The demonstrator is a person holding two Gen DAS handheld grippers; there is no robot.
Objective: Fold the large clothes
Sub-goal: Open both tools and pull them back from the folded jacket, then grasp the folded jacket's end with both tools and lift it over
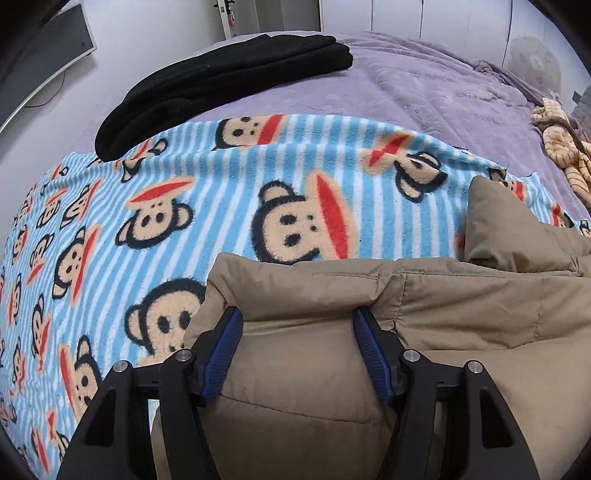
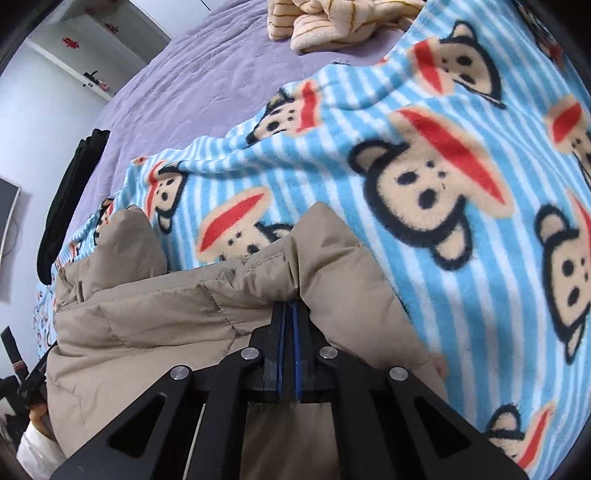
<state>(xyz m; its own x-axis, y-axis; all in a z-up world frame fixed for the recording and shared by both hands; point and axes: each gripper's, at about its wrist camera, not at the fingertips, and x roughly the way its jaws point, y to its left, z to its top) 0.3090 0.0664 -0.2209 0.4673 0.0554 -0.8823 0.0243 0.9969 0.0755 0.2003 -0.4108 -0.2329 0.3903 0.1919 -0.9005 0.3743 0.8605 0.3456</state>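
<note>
Item: jacket [image 1: 461, 306], tan, padded, lying on the monkey blanket [image 1: 207, 192] spread over a purple bed [image 1: 424, 85]. Its far edge is bunched and lifted at both grip points; a loose sleeve or flap stands up between them.

Left gripper [image 1: 297, 317]: jaws spread wide around a thick roll of the jacket's edge, blue pads pressing into the padding on both sides. Pinching a bulky fold.

Right gripper [image 2: 290, 306]: jaws pressed together, fabric puckering at the tips. Pinching a thin bit of the jacket's edge.

Risks, judged:
- Right hold looks shallow, at the very rim of slick fabric; a pull could let the edge slide out and drop one side.
- Left hold spans puffy padding; compression may ease and the roll may creep out under load.
- Uneven holds would skew the fold line.
- The upright sleeve may get trapped inside the fold, leaving a lump.
- Dragging instead of lifting could rumple the blanket beneath.
- Black clothes [image 1: 221, 85] lie beyond, well apart; a striped item [image 2: 332, 22] lies further up the bed.

Pose: both grippers point steeply down and forward over the jacket, set side by side along its edge.
</note>
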